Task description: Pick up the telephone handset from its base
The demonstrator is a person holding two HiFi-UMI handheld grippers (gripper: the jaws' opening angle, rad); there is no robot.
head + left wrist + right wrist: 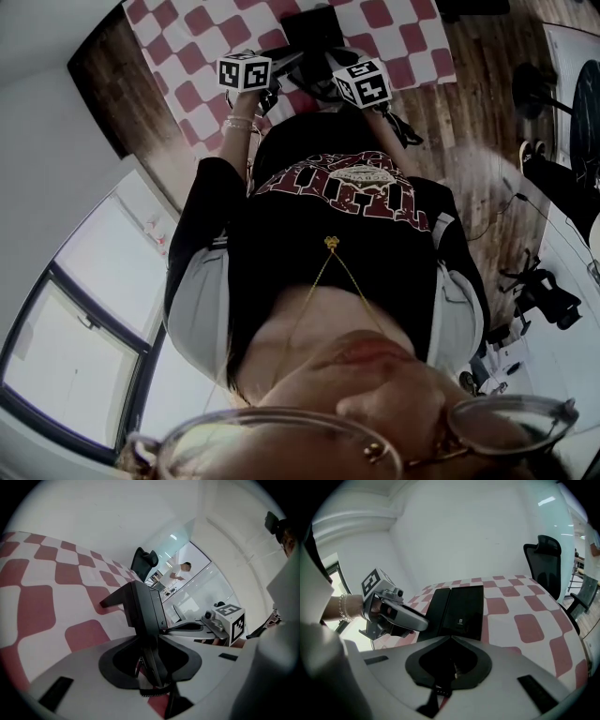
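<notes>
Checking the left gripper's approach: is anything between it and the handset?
Nothing visible does. The left gripper sits right beside the handset, jaws open, with only bare cloth around them.

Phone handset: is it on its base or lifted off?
On its base. The right gripper view shows the handset lying flat along the left side of the base, level with it.

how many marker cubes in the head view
2: one white cube with black square markers at upper left, the other just right of it, both over the red-and-white checked cloth. None seems hidden.
</notes>
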